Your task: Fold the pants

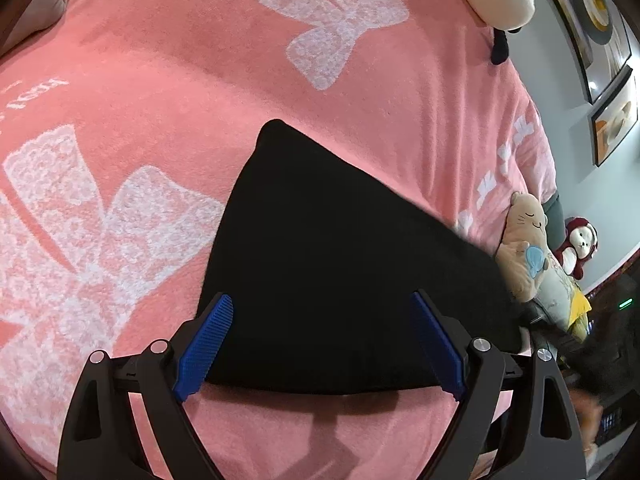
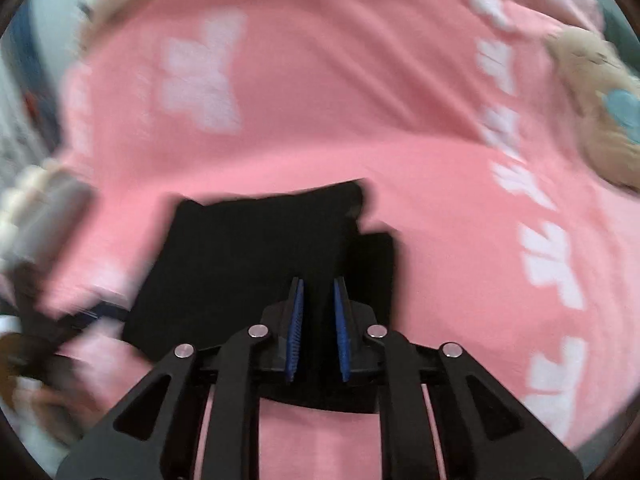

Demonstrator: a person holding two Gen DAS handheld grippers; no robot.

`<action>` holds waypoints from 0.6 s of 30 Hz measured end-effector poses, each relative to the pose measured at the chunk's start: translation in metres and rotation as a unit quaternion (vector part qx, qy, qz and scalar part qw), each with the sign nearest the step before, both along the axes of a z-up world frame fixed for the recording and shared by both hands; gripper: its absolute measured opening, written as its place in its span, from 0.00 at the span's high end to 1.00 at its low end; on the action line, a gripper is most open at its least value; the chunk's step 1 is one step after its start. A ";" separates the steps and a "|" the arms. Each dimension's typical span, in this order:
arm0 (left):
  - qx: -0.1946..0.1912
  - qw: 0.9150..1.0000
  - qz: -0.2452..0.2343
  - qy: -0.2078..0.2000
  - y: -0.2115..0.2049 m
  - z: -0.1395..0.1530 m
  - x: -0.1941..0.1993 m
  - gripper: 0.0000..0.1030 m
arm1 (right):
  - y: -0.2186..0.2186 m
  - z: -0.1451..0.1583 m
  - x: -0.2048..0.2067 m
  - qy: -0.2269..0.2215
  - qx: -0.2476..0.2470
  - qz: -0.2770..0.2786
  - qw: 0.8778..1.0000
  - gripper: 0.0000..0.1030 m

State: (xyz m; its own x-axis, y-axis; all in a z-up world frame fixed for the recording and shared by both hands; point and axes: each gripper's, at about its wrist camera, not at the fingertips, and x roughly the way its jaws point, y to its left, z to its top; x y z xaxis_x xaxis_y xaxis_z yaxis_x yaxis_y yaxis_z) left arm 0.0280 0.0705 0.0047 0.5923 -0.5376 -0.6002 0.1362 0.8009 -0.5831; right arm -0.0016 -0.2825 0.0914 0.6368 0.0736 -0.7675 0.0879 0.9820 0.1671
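My left gripper point(image 1: 322, 346) has its jaws spread wide and grasping nothing, poised just above the near edge of the pants point(image 1: 340, 264). My right gripper point(image 2: 319, 330) has its jaws drawn close with a narrow gap; dark cloth shows between the blue pads point(image 2: 295, 330), but the blur keeps me from telling whether they pinch it or merely hang over it.

The pants lie on the bed as a compact black bundle on the pink blanket point(image 1: 160, 92) — folded down already, I judge, with one corner of a lower layer point(image 2: 380, 264) poking out on the right side in the right wrist view. A tan plush toy point(image 1: 524, 236) sits near the bed's edge, clear of the work.

This looks like the last step — squaring the bundle. Next calls for tucking that stray layer under or pressing the stack flat, without dragging the top fold askew.
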 end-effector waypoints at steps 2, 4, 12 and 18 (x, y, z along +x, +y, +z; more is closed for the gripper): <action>-0.001 1.000 -0.001 0.006 0.001 -0.002 0.001 0.16 | -0.012 -0.038 0.004 0.056 -0.019 -0.033 0.998 0.77; 0.003 1.000 0.003 0.003 0.002 -0.001 0.000 0.16 | -0.027 -0.038 -0.006 0.052 0.070 -0.062 0.994 0.67; -0.070 0.992 0.051 0.088 0.033 -0.034 0.018 0.15 | -0.035 -0.042 -0.009 0.030 0.141 -0.059 0.988 0.07; -0.146 0.978 0.059 0.136 0.037 -0.061 0.029 0.11 | -0.044 -0.051 -0.014 0.031 0.264 -0.075 0.961 0.07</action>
